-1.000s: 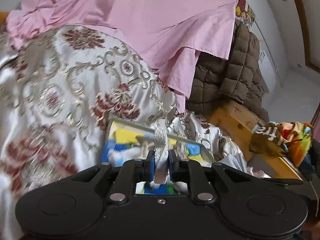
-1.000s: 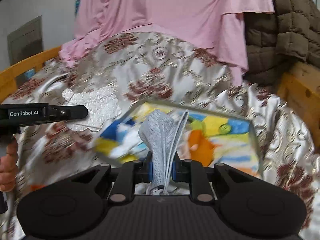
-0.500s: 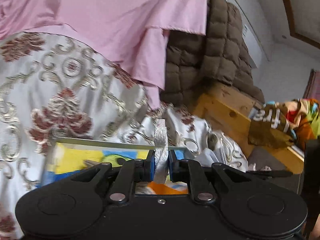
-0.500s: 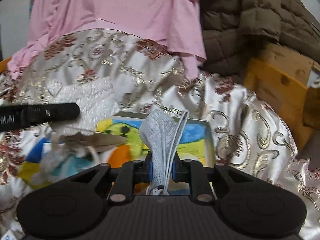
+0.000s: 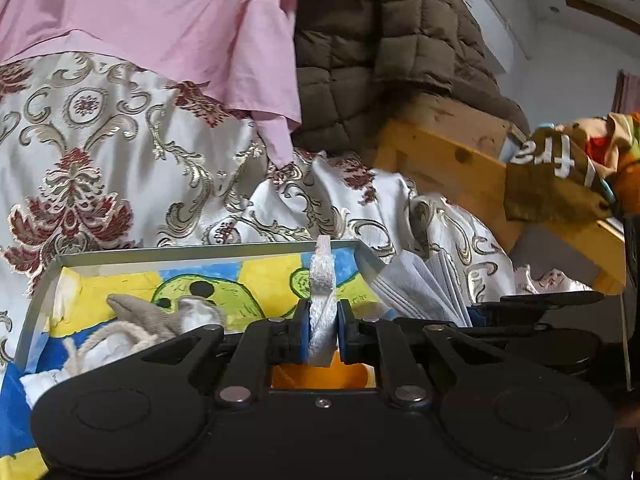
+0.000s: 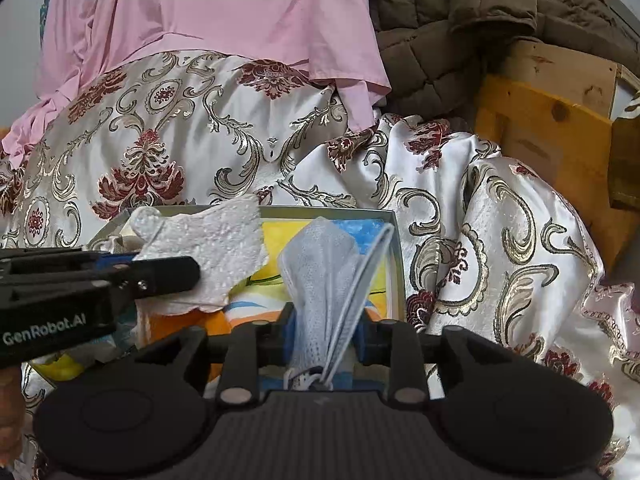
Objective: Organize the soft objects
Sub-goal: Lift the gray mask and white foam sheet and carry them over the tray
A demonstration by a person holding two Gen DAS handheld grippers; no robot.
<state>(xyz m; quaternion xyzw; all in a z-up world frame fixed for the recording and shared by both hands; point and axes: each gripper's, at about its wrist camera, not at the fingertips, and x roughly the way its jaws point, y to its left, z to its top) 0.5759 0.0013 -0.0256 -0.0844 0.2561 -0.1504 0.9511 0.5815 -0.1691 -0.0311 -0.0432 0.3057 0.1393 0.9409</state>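
Note:
My left gripper [image 5: 323, 316] is shut on a white textured cloth [image 5: 322, 280], seen edge-on here and flat as the white cloth [image 6: 208, 256] in the right wrist view. It hangs over a shallow box [image 5: 200, 250] with a bright painted bottom. My right gripper [image 6: 325, 320] is over the box's right end [image 6: 328, 212]; its jaws are opening, with a pale blue face mask [image 6: 320, 272] standing loosely between them. The left gripper [image 6: 176, 276] is close on its left. A grey-beige sock and cord [image 5: 148, 316] lie in the box.
The box rests on a white satin quilt with red and gold flowers [image 6: 168, 140]. A pink sheet [image 6: 224, 12] and a brown quilted jacket [image 5: 380, 60] are piled behind it. A wooden bed frame [image 6: 552, 120] runs on the right, with a colourful bag [image 5: 568, 168] on it.
Both grippers have moved right along the bed and now hang over the box's right part. The right jaws have widened around the mask. The left still clamps the white cloth.

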